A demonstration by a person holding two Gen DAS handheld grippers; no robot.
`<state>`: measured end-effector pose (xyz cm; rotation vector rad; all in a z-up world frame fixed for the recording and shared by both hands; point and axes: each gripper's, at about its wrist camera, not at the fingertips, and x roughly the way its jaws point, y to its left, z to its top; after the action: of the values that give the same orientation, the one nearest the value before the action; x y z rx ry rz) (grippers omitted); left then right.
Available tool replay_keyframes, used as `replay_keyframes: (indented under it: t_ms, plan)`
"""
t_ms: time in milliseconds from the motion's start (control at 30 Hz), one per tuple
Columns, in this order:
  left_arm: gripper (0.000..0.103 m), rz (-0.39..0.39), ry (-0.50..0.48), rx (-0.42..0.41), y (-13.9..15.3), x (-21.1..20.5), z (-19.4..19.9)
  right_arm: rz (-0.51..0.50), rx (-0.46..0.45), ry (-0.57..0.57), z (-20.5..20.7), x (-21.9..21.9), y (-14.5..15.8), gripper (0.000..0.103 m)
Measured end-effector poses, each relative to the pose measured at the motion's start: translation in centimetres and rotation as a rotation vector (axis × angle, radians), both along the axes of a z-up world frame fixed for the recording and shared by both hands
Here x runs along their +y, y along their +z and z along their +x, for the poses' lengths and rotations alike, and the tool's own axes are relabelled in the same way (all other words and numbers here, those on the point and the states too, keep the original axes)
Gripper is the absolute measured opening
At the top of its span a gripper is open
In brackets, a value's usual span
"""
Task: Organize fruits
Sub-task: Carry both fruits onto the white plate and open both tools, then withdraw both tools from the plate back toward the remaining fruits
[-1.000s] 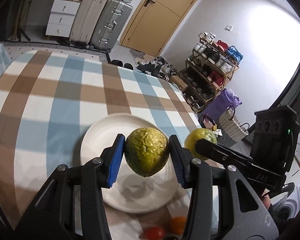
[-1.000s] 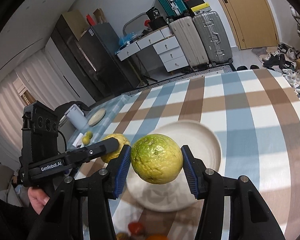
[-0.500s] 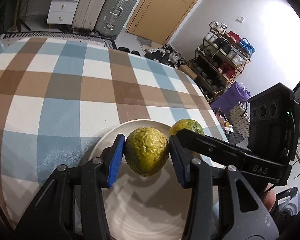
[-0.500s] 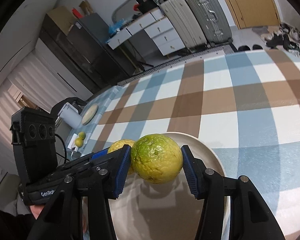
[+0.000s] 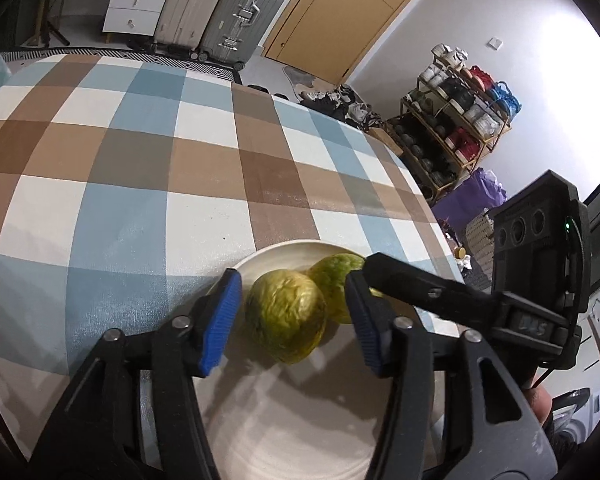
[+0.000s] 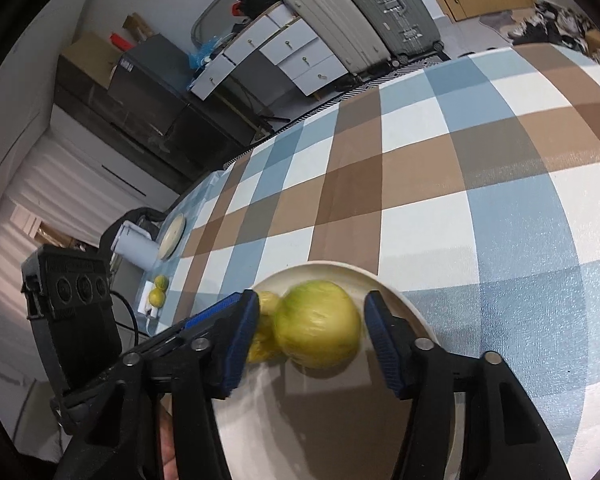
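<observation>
A white plate (image 5: 284, 432) lies on the checked tablecloth; it also shows in the right wrist view (image 6: 396, 292). A wrinkled dark-green fruit (image 5: 286, 320) rests on the plate between the spread pads of my left gripper (image 5: 294, 322), with a gap on each side. A smoother yellow-green fruit (image 6: 318, 330) sits on the plate between the spread pads of my right gripper (image 6: 308, 338), also free of them. The two fruits lie side by side, touching or nearly so. Each gripper shows in the other's view.
The checked tablecloth (image 5: 140, 184) stretches far ahead of the plate. In the right wrist view, two small yellow fruits (image 6: 158, 292), a small plate (image 6: 172, 232) and a white cup (image 6: 138, 246) sit at the table's far left. Suitcases, drawers and a shoe rack stand beyond.
Both grippers came down over the plate and opened. Each fruit has left the pads and now rests on the plate.
</observation>
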<state>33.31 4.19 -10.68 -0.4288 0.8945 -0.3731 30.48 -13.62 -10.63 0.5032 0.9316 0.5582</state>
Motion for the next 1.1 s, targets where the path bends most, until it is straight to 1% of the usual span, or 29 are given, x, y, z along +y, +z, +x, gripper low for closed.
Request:
replay_keyframes:
  t_ms: [33, 100, 133, 233, 267, 300, 333, 400, 467, 567, 600, 633, 700, 733, 800, 867, 1000, 1100]
  plan:
    - [0.06, 0.001, 0.007, -0.008, 0.2, 0.1, -0.2, 0.016, -0.001, 0.0, 0.0, -0.1, 0.2, 0.068]
    - [0.066, 0.002, 0.017, -0.025, 0.9, 0.4, -0.7, 0.025, -0.033, -0.011, -0.5, -0.3, 0.9, 0.072]
    - [0.069, 0.004, 0.022, -0.033, 1.2, 0.6, -1.0, 0.01, -0.051, -0.019, -0.9, -0.4, 1.4, 0.078]
    - [0.074, 0.018, 0.039, -0.054, 2.5, 0.9, -2.1, 0.006, -0.088, -0.033, -1.8, -0.7, 2.3, 0.087]
    - [0.076, 0.022, 0.046, -0.065, 3.1, 1.1, -2.6, 0.001, -0.1, -0.038, -2.3, -0.9, 2.7, 0.089]
    - [0.081, 0.033, 0.055, -0.076, 3.6, 1.2, -3.2, -0.007, -0.114, -0.048, -2.8, -1.2, 3.2, 0.093]
    - [0.084, 0.049, 0.067, -0.087, 4.1, 1.2, -3.7, -0.013, -0.125, -0.056, -3.3, -1.4, 3.6, 0.097]
    - [0.086, 0.093, 0.094, -0.104, 5.2, 1.2, -5.0, -0.017, -0.146, -0.069, -4.4, -1.8, 4.3, 0.099]
    - [0.088, 0.143, 0.108, -0.12, 6.2, 1.1, -6.4, -0.017, -0.165, -0.078, -5.6, -2.4, 5.1, 0.1]
    - [0.092, 0.181, 0.122, -0.152, 7.8, 0.9, -8.5, -0.027, -0.209, -0.094, -8.0, -3.2, 6.3, 0.103]
    - [0.099, 0.192, 0.131, -0.167, 8.4, 0.9, -9.4, -0.033, -0.225, -0.099, -8.7, -3.4, 6.7, 0.103]
    - [0.102, 0.195, 0.138, -0.18, 8.8, 0.9, -10.2, -0.044, -0.241, -0.101, -9.5, -3.6, 7.0, 0.103]
    - [0.102, 0.196, 0.146, -0.213, 9.9, 0.8, -12.0, -0.07, -0.27, -0.107, -11.1, -3.7, 7.6, 0.103]
    - [0.102, 0.209, 0.151, -0.227, 10.4, 0.7, -12.9, -0.077, -0.283, -0.107, -11.9, -3.8, 7.9, 0.103]
    - [0.102, 0.217, 0.153, -0.24, 11.1, 0.5, -14.3, -0.095, -0.314, -0.112, -13.8, -4.0, 8.5, 0.103]
    - [0.102, 0.213, 0.147, -0.248, 11.6, 0.2, -15.9, -0.115, -0.347, -0.119, -15.5, -4.0, 8.9, 0.103]
    - [0.102, 0.231, 0.147, -0.255, 12.2, -0.3, -18.8, -0.14, -0.412, -0.126, -18.7, -3.9, 9.8, 0.103]
    - [0.102, 0.237, 0.152, -0.262, 12.5, -0.5, -21.2, -0.163, -0.431, -0.132, -20.5, -3.7, 10.1, 0.103]
